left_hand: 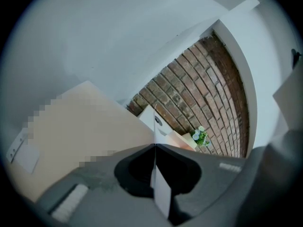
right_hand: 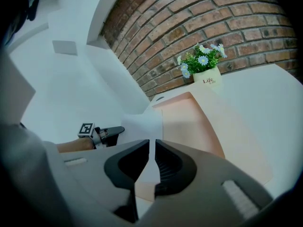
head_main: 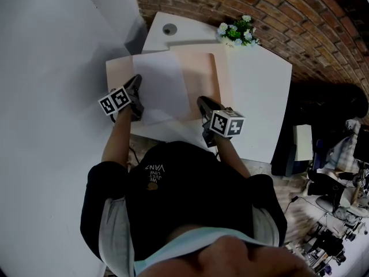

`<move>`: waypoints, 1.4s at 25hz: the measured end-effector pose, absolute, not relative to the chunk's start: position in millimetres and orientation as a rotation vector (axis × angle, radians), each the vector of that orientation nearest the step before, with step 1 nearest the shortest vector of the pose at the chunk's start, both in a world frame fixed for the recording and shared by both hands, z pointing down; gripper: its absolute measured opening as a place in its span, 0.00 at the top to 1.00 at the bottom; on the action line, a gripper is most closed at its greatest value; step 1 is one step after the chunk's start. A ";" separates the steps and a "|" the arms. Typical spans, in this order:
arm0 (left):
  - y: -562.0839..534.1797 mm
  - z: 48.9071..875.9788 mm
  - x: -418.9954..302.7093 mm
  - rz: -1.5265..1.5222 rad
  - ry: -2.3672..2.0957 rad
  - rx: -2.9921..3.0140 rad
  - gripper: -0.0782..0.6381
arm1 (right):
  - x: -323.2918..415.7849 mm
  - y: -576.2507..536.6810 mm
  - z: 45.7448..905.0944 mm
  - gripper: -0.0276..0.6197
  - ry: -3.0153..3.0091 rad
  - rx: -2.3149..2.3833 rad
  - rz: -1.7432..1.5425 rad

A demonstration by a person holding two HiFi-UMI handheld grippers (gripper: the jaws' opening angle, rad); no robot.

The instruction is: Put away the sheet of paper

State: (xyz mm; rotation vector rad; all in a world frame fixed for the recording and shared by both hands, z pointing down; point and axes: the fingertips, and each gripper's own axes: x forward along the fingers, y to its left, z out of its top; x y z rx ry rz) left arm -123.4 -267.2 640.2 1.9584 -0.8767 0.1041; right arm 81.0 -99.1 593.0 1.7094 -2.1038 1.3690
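While the left gripper (left_hand: 155, 146) was clenched on its 9 o'clock edge, we had the sheet of paper (head_main: 164, 85) over the open folder (head_main: 205, 77), its near end overhanging. The right gripper (right_hand: 151, 143) pinched its 5 o'clock corner. Left, we judged: let go, close folder. Bare table (head_main: 259, 97) at 3 o'clock gave room; flower pot (head_main: 236, 32) crowded 1 o'clock.

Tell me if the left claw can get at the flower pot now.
Probably not yet: the left claw is shut on the sheet of paper, and the flower pot stands beyond the open folder at the table's far edge.
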 end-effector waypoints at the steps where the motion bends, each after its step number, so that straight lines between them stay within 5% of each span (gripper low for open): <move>1: -267.2 640.8 -122.2 0.106 -0.875 1.958 0.89 | 81.9 -99.0 592.7 0.90 -2.103 1.713 1.369; 35: -256.8 646.2 -51.9 0.154 -0.808 1.946 0.89 | 120.5 -82.2 592.3 0.90 -2.093 1.804 1.400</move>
